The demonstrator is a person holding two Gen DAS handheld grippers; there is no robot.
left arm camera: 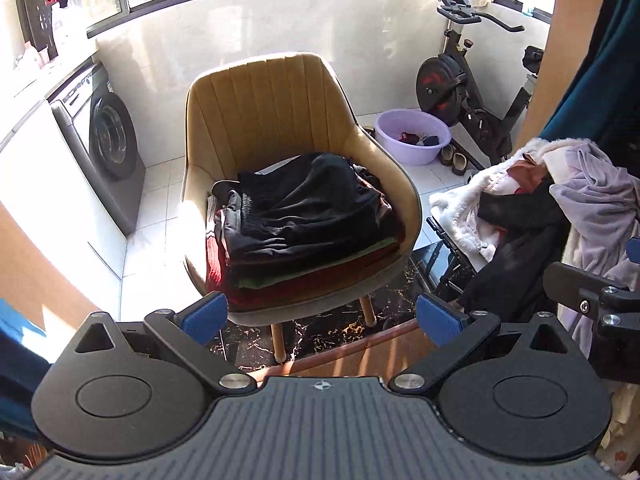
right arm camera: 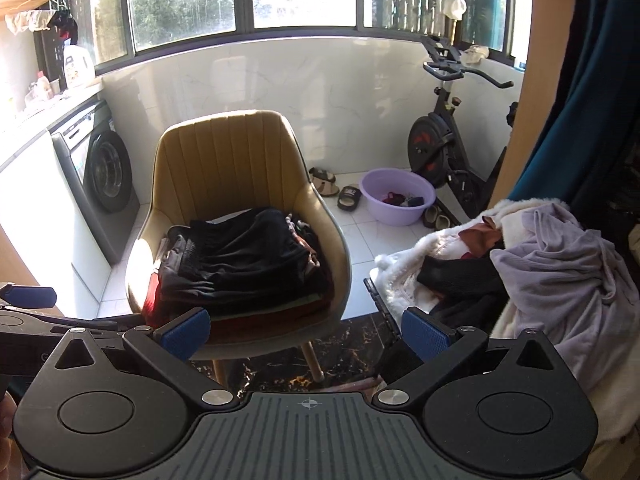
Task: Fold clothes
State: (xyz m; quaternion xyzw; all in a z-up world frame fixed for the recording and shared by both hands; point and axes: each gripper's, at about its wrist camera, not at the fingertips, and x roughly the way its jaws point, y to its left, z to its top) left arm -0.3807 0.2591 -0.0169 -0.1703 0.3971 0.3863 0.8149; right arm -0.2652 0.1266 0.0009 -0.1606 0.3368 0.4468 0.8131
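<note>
A stack of folded clothes (left arm camera: pixel 304 224) (right arm camera: pixel 248 272), black garment on top with red and green layers below, lies on the seat of a tan armchair (left arm camera: pixel 264 108) (right arm camera: pixel 224 152). To the right a heap of unfolded clothes (left arm camera: pixel 560 200) (right arm camera: pixel 540 264) holds a white fleecy coat, a lilac garment and black pieces. My left gripper (left arm camera: pixel 322 318) stands open in front of the chair, holding nothing. My right gripper (right arm camera: pixel 306 334) is open too, empty, between chair and heap. The right gripper's black arm shows at the right edge of the left wrist view.
A washing machine (left arm camera: pixel 104 136) (right arm camera: pixel 100 168) stands at the left under a counter. A purple basin (left arm camera: pixel 414 134) (right arm camera: pixel 398 196), shoes and an exercise bike (left arm camera: pixel 460 88) (right arm camera: pixel 444 148) are behind. A teal curtain (right arm camera: pixel 560 120) hangs at right. White floor tiles lie around the chair.
</note>
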